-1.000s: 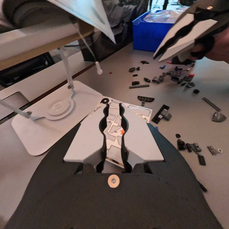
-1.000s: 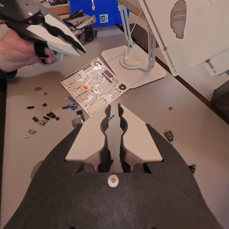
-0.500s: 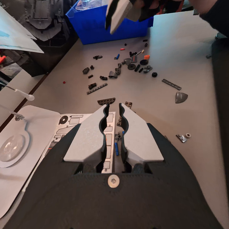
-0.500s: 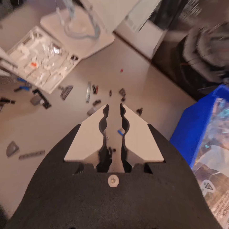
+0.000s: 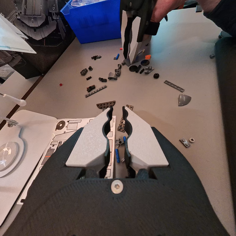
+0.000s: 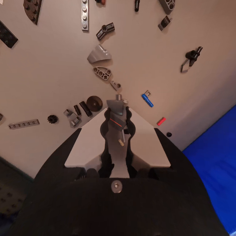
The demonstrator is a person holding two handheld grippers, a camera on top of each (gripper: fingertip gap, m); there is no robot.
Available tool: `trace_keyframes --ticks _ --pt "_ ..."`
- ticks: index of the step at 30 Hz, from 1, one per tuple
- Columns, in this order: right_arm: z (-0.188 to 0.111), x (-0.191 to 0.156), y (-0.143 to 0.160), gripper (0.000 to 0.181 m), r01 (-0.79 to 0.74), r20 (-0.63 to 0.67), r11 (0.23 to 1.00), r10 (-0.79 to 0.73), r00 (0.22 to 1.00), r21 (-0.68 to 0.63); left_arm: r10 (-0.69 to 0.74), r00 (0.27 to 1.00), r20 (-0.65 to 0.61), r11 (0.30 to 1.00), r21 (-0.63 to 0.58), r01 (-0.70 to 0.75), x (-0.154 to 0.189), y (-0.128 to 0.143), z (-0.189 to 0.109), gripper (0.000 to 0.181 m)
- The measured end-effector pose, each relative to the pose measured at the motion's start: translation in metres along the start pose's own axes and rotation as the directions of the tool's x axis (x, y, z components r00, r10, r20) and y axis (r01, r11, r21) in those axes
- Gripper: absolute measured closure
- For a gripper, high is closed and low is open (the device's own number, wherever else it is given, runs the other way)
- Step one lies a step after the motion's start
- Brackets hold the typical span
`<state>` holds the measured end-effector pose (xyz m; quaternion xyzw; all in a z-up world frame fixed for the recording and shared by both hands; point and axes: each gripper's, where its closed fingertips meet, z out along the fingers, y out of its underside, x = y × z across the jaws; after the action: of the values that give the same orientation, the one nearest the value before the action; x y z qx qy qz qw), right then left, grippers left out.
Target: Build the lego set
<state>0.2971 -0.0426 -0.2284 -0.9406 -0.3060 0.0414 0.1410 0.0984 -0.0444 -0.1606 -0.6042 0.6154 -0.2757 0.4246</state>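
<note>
Stand base [image 5: 31, 137]: pale grey plate at the near left of the table, with a clear round disc set in it; its left side is cut off by the frame.
Sticker sheet [image 5: 76, 127]: white sheet of outlined shapes lying just right of the stand base, partly hidden under the left gripper.
Table [image 5: 146, 102]: flat grey surface, strewn with loose lego pieces from the middle to the far right.
Left gripper [image 5: 117, 109]: hovers above the table with a narrow gap between its fingers and nothing held (a blue pin [image 5: 117, 155] shows on the table through the gap).
Dark box [image 5: 35, 25]: far left, printed with a grey spaceship picture, edges cut off.
Blue bin [image 5: 94, 21]: far middle, beyond the loose pieces; its contents are hard to make out.
Right gripper [image 6: 116, 108]: pointed straight down at the far pile, a person's hand [image 5: 162, 9] on its handle; its fingers sit either side of a dark grey lego piece [image 6: 115, 108] with a thin red line, but whether they press on it I cannot tell.
Long grey plate [image 5: 174, 86]: far right, well apart from the pile.
Curved grey wedge [image 5: 183, 99]: right, near the table edge.
Right margin [image 5: 227, 114]: dark shape, cut off and unclear.
</note>
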Motion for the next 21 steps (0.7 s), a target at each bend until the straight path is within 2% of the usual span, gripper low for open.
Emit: trace_keyframes --ticks 10,21 --pt "0.0 -0.001 -0.001 0.164 0.009 0.013 1.0 -0.009 1.0 0.015 -0.004 1.0 -0.006 1.0 -0.003 0.004 0.0 0.001 0.001 0.168" --pt "-0.001 -0.018 0.001 0.166 0.08 0.055 0.997 -0.079 0.995 -0.005 -0.014 1.0 -0.011 1.0 -0.003 0.014 -0.001 0.003 0.002 0.168"
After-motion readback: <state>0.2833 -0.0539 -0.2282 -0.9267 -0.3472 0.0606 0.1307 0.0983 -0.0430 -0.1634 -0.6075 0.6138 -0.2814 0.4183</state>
